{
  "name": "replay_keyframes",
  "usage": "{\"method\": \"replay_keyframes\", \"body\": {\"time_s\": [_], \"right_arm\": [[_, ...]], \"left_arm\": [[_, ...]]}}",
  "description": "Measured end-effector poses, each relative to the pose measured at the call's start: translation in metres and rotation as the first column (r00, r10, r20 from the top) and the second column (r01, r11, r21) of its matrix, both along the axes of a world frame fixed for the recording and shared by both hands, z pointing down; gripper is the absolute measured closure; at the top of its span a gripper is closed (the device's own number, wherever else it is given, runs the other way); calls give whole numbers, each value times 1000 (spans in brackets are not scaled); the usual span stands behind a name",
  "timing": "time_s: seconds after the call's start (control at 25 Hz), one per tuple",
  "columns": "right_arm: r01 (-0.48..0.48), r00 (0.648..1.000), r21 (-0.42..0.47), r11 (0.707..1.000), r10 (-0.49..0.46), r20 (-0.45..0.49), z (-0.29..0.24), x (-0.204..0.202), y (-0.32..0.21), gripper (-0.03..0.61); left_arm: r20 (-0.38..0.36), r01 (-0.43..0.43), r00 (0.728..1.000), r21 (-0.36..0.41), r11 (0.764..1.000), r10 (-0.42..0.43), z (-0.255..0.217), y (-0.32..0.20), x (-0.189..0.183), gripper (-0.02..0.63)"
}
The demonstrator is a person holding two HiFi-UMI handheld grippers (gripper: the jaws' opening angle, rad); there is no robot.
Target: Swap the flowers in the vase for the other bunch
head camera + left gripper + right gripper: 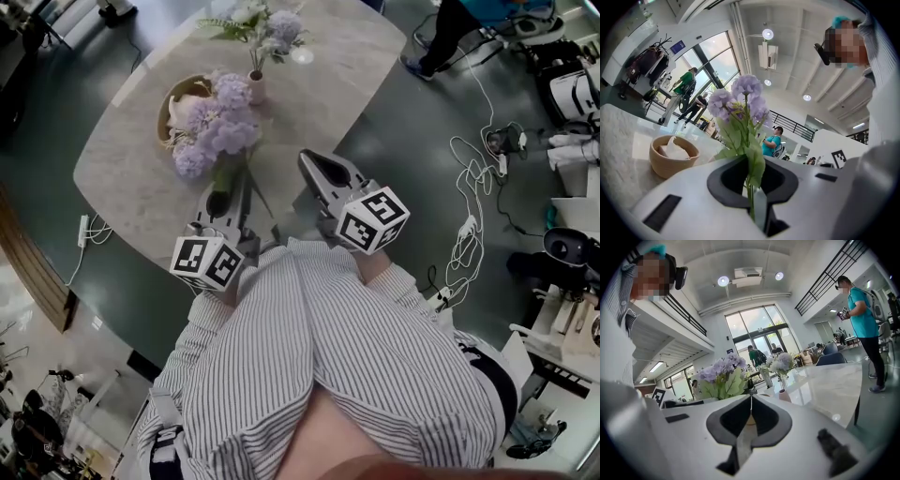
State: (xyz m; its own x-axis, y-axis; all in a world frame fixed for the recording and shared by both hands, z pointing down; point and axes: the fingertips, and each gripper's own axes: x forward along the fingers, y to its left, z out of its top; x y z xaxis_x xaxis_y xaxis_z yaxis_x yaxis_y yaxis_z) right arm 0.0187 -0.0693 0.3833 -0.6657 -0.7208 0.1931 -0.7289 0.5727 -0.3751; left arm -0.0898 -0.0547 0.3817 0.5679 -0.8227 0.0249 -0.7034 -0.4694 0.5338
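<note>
A bunch of purple flowers (217,127) with green leaves is held by its stem in my left gripper (223,190), over the near part of the marble table (122,178). In the left gripper view the thin green stem (750,199) runs between the nearly closed jaws and the blooms (740,96) rise above them. A small pink vase (255,87) stands farther back with pale lavender and white flowers (264,26) in it. My right gripper (316,161) hovers to the right of the bunch, shut and empty. In its own view the right gripper (751,401) points toward the vase (783,395).
A tan bowl (180,97) with white tissue sits left of the vase, close behind the purple bunch. The table's right edge drops to a dark floor with white cables (469,202). A person in a teal shirt (860,315) stands past the table's far end.
</note>
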Motion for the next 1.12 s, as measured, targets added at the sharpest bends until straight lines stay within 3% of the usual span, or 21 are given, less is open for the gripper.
{"method": "replay_keyframes", "body": {"time_s": [0.56,1.12], "right_arm": [[60,998,-14,998,-60,20,1,3,-53,561],[144,990,-57,988,-143,19,28,-3,-125,561]], "left_arm": [[28,57,998,-15,998,-57,1,-41,5,566],[23,184,983,-32,982,-183,19,-97,-8,568]]}}
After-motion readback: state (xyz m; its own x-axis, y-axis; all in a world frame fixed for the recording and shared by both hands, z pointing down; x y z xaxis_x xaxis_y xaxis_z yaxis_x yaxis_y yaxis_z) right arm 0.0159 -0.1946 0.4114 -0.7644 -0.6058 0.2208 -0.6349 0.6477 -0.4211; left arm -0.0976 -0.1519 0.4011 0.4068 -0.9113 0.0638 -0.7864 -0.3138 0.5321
